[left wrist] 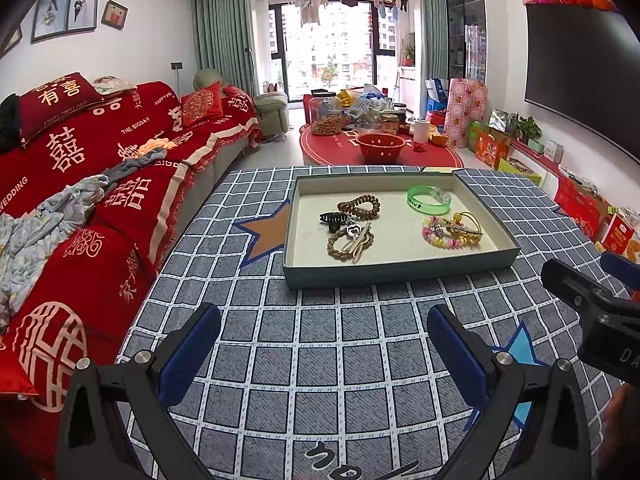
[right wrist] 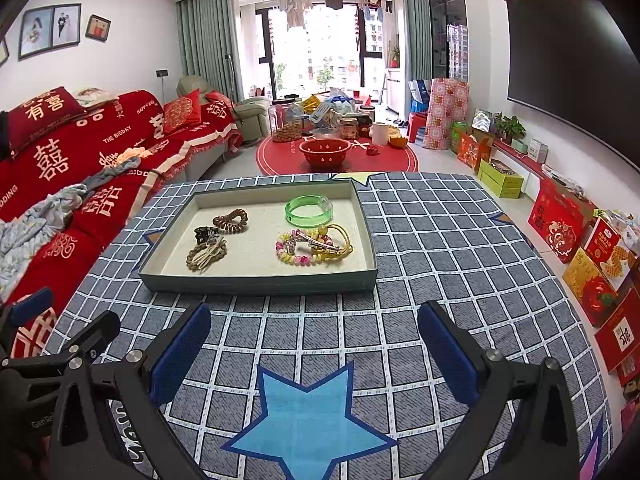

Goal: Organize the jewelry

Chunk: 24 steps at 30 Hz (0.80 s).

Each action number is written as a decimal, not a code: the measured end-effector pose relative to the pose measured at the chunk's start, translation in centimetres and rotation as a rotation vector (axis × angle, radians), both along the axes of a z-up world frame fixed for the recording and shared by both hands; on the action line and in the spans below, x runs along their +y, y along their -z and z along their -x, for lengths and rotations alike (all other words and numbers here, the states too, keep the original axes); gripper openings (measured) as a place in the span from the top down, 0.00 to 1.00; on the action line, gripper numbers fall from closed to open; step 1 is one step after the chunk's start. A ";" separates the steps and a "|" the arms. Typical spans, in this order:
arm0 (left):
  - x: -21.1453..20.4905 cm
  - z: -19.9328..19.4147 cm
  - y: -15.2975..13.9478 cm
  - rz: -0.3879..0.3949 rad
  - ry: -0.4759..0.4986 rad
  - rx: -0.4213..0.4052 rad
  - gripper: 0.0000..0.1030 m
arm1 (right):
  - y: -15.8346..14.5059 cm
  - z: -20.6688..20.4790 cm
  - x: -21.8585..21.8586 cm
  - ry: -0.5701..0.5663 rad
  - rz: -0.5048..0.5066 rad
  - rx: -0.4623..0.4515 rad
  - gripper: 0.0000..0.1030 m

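Note:
A shallow grey-green box tray lies on the checked cloth ahead of both grippers. It holds a green bangle, a brown coil hair tie, a black claw clip, a brown bead bracelet with a beige clip, and a pastel bead bracelet under a yellow hair tie and gold clip. My left gripper is open and holds nothing, short of the tray. My right gripper is open too, also short of it.
A red sofa with loose clothes runs along the left. Red gift boxes line the floor at the right under a wall TV. Beyond the table a red round mat carries jars and a red colander.

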<state>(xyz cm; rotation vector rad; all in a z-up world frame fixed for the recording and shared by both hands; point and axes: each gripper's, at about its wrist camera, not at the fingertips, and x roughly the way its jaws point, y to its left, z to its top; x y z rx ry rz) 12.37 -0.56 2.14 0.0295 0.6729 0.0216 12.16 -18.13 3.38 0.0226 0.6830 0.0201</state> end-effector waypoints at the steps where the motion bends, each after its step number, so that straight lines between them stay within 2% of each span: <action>1: 0.1 0.0 -0.1 0.000 -0.001 0.000 0.00 | 0.0 0.0 0.0 -0.001 -0.001 0.000 0.00; 24: 0.5 0.2 0.4 0.008 0.012 -0.001 0.00 | 0.1 0.1 0.0 0.000 0.000 -0.001 0.00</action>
